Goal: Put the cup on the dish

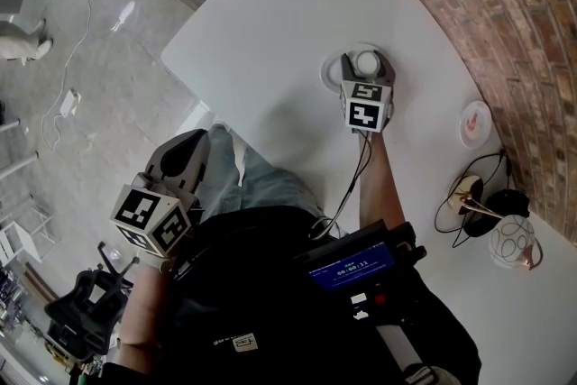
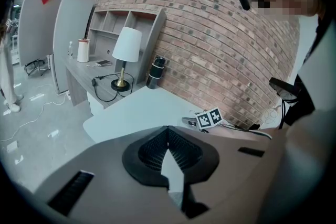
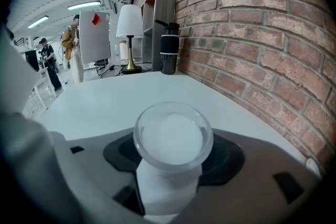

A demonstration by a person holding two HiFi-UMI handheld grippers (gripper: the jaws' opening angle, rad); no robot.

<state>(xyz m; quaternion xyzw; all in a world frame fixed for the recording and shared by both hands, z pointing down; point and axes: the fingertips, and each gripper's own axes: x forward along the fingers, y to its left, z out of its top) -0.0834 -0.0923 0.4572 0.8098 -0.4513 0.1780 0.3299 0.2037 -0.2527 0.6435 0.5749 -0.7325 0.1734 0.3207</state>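
We hold the cup [image 3: 170, 139] upright in the clenched right gripper [image 1: 365, 72] over the dish [image 1: 326, 75], upper middle of the surface [image 1: 270, 32], likely to seat it centred, while the left gripper [image 2: 168, 131], closed and empty, hangs clear at lower left.

The left gripper [image 2: 168, 131], jaws together and empty, faces a white table [image 2: 137, 112]; far beyond stand a lamp [image 2: 126, 50] and dark flask [image 2: 156, 72].

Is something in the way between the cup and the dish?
No, nothing visible. The right gripper holds the cup in its jaws right over the white dish, whose rim shows around them in the head view.
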